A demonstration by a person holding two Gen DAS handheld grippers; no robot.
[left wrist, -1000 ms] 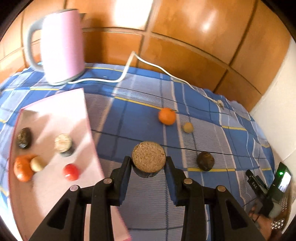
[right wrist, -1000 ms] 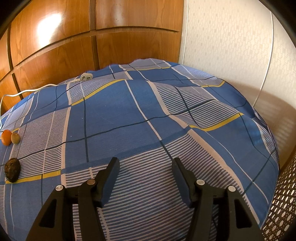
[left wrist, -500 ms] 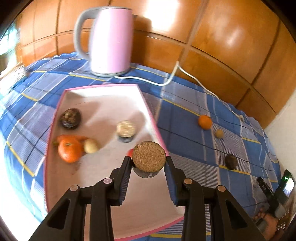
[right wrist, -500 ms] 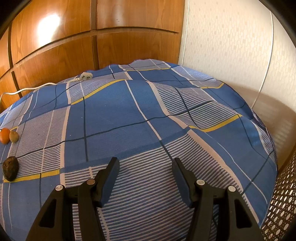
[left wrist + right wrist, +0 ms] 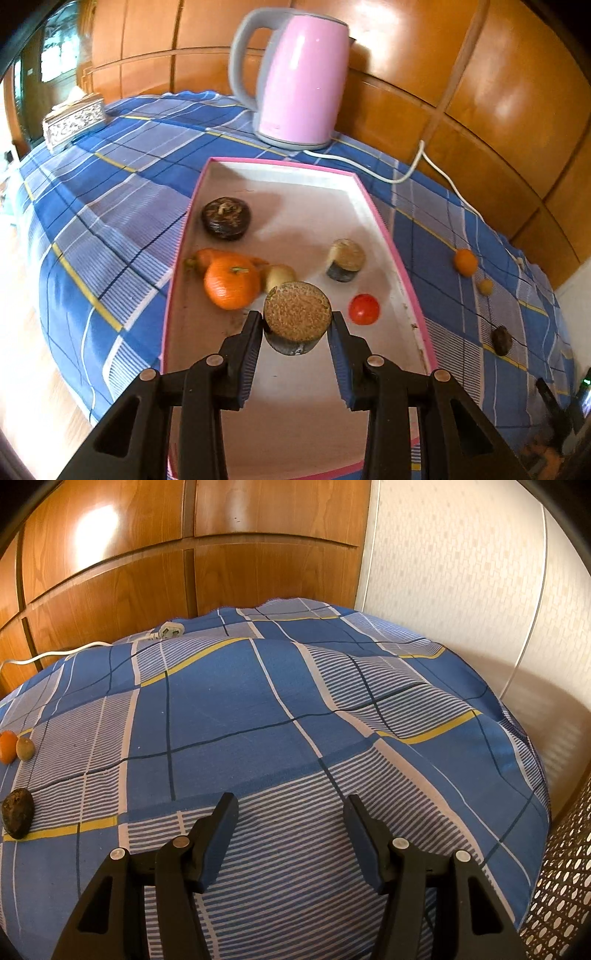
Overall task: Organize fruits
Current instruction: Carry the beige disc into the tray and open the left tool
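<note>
Fruit clamped in my left tool had swung from the cloth to over the tray; right tool idled half-open, empty.

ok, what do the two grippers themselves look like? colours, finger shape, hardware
Both match. The left gripper and right gripper have matte black plastic bodies with triangular cut-outs, round silver pivot pins, and two black wedge-shaped fingers with blue-faced pads inside. No cables, markings or sleeves are visible.
</note>
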